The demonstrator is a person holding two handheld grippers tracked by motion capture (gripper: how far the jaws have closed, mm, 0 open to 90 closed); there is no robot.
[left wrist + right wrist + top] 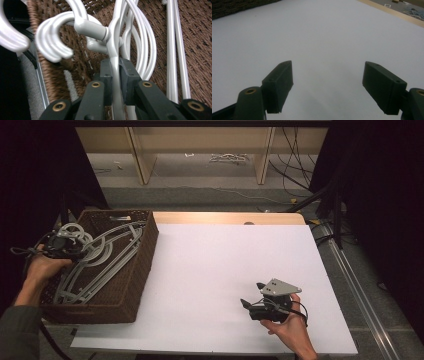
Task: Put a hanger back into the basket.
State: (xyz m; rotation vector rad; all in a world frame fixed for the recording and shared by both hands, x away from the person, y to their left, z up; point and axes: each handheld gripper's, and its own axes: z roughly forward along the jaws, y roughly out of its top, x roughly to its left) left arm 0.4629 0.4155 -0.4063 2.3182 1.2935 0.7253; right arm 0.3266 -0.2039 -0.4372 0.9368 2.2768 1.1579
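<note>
The left gripper [115, 72] has its fingers pinching the thin shoulder bar of a grey plastic hanger [113, 50] just below its hook, over the brown woven basket [142, 265], while the right gripper [328, 85] holds its fingers spread above the bare white tabletop [324, 32].

The table [225, 285] is seen from above and behind in the high view, facing forward and down. The wicker basket [195, 30] is viewed at close range in the left gripper view; the white tabletop [317, 32] is viewed low and near in the right gripper view, and the basket's edge [234, 7] is shared.
</note>
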